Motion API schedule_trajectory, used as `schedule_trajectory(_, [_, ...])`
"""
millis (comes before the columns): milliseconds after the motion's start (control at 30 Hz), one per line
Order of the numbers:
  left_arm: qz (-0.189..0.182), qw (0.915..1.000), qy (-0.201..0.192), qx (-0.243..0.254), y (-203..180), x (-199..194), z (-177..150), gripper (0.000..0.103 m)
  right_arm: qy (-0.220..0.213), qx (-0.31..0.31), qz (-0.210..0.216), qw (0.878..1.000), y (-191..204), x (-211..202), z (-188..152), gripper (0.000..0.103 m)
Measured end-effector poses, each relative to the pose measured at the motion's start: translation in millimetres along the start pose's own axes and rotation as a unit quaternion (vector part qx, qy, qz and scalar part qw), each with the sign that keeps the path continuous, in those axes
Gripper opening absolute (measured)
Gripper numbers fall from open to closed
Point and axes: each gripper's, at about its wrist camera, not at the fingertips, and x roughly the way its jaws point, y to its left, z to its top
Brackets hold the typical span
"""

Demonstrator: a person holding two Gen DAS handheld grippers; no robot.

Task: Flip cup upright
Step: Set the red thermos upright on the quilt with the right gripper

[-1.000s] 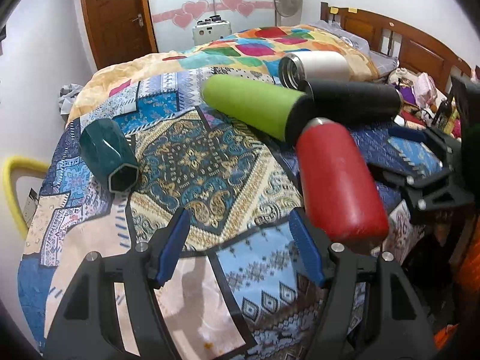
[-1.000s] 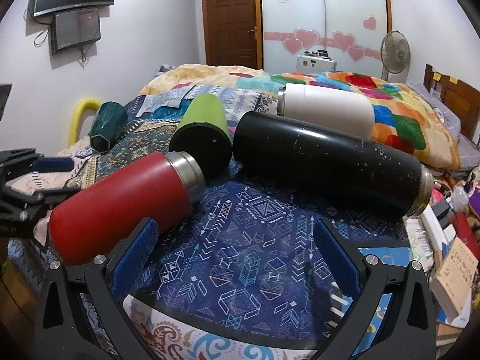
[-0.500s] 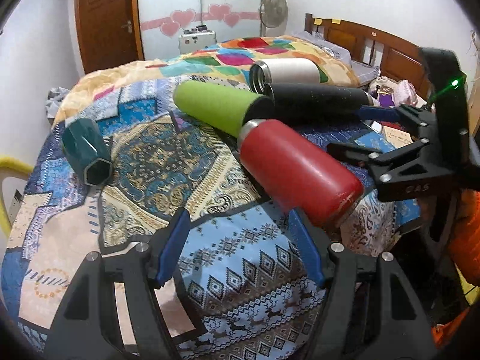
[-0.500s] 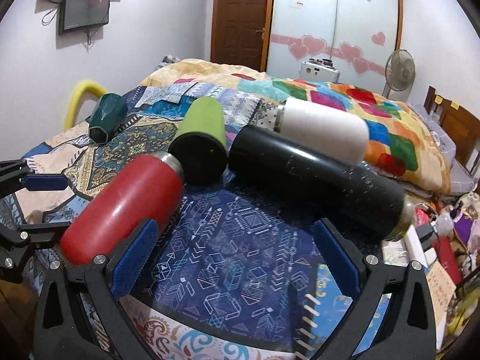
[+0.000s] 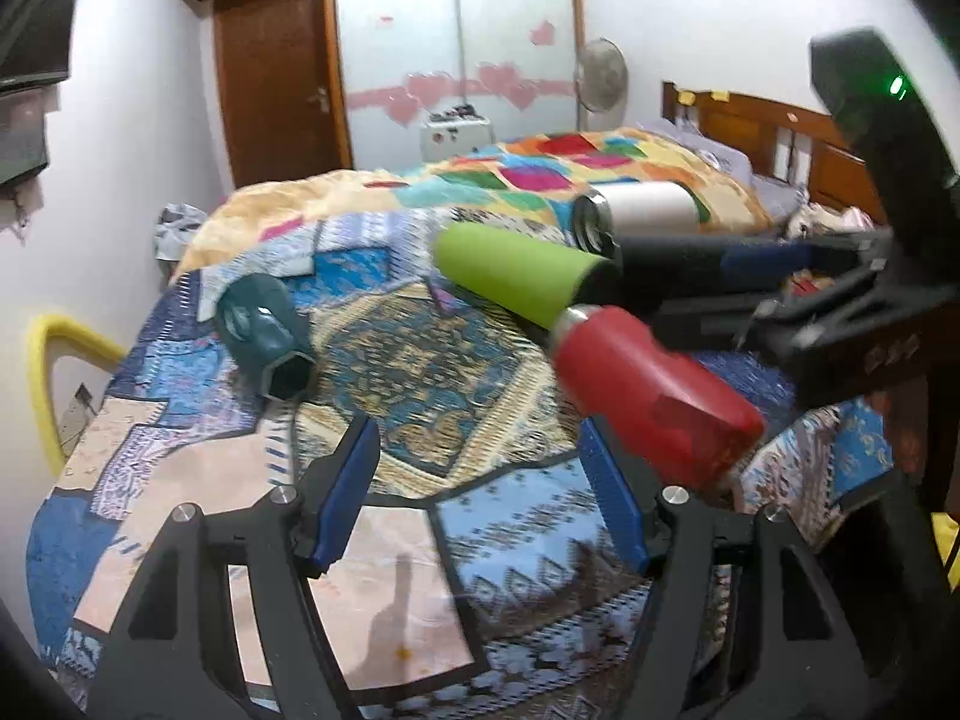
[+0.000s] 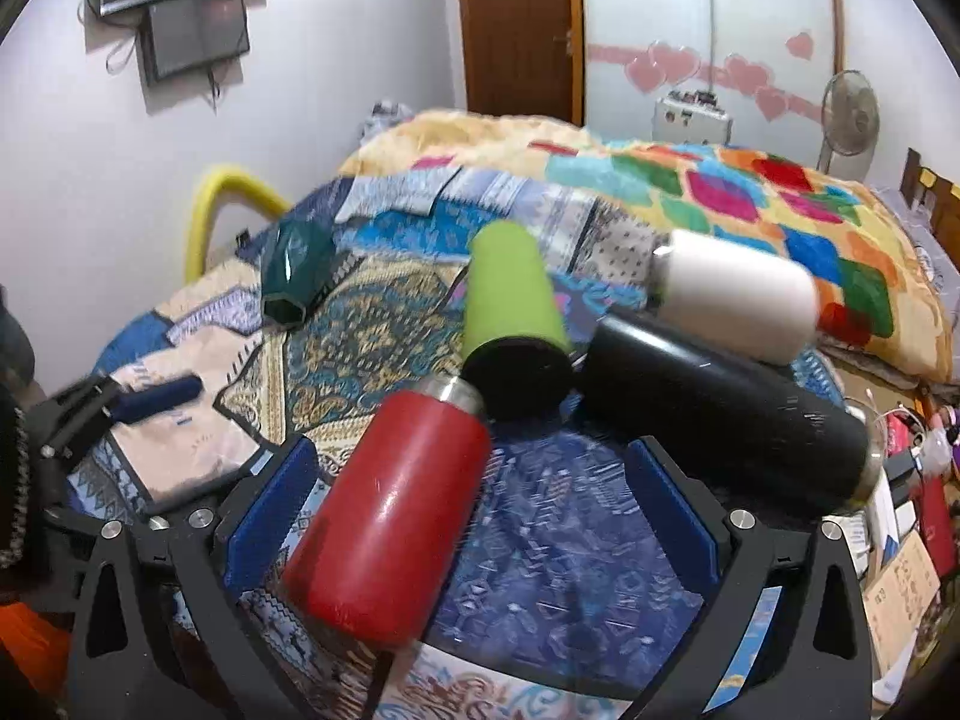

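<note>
A bed (image 5: 252,468) covered in patterned quilts (image 6: 372,330) fills both views, with a bright patchwork duvet (image 6: 780,210) heaped at its far side. Both claws hang low over the near edge, pointing across the bed.

The right claw (image 6: 474,504) is spread wide, its blue pads either side of the red cup (image 6: 390,522); the left pad sits just beside the cup's base, though blur makes it hard to say whether it touches. From the left wrist view this claw reaches in from the right, above the red cup (image 5: 654,390). The left claw (image 5: 480,492) is also spread, holding nothing, with its right pad near the red cup's base.

Five cups lie on their sides. The black cup (image 6: 726,408) is the longest, stretched to the right with its steel rim toward the bed's edge. The red cup lies tilted, steel neck pointing away toward the middle of the bed, flat base nearest the claws. The green cup (image 6: 510,300) lies beyond it, its dark end just beside the red neck and the black cup. The white cup (image 6: 738,300) rests behind the black one, against the duvet. The small teal cup (image 5: 264,330), faceted with a hexagonal mouth, lies well apart on the left.
</note>
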Motion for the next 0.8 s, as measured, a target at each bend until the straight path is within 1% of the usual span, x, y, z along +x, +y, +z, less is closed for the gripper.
schedule_trajectory(33, [0.006,1.0000,-0.002,-0.002,2.7,-0.4,-0.8,0.069,0.016,-0.002,0.006,1.000,4.9,9.2,0.3,0.091])
schedule_trajectory(133, [0.010,0.9998,-0.005,-0.015,13.1,-2.3,-3.2,0.069,0.046,-0.009,0.009,0.999,12.1,24.0,1.0,0.084])
schedule_trajectory(233, [0.013,0.9996,-0.010,-0.021,21.6,-4.7,-5.1,0.069,0.069,-0.017,0.019,0.997,19.3,35.2,-0.3,0.082])
schedule_trajectory(300, [0.020,0.9994,-0.020,-0.018,23.8,-8.0,-7.1,0.069,0.082,-0.014,0.031,0.996,20.4,38.7,0.7,0.081])
schedule_trajectory(367, [0.018,0.9991,-0.031,-0.022,25.9,-12.6,-7.9,0.069,0.094,-0.010,0.047,0.994,21.9,44.7,-1.5,0.079])
schedule_trajectory(400, [0.017,0.9990,-0.034,-0.025,27.3,-14.2,-8.0,0.069,0.098,-0.007,0.054,0.994,22.6,46.7,-2.5,0.077])
schedule_trajectory(467, [0.016,0.9985,-0.039,-0.033,30.4,-16.8,-7.4,0.069,0.102,-0.008,0.058,0.993,26.2,47.5,-3.0,0.075])
schedule_trajectory(567, [0.018,0.9982,-0.039,-0.041,33.4,-16.8,-5.1,0.069,0.099,-0.028,0.050,0.993,32.8,44.8,-4.3,0.071])
schedule_trajectory(633, [0.020,0.9980,-0.039,-0.046,35.1,-16.5,-4.0,0.069,0.096,-0.041,0.050,0.993,35.7,39.8,-5.1,0.063])
schedule_trajectory(700, [0.021,0.9977,-0.038,-0.051,36.1,-16.8,-3.1,0.069,0.089,-0.056,0.047,0.993,39.1,34.6,-7.6,0.061])
schedule_trajectory(800, [0.021,0.9973,-0.042,-0.057,35.3,-19.4,-1.2,0.069,0.074,-0.071,0.038,0.994,41.2,26.2,-13.7,0.060])
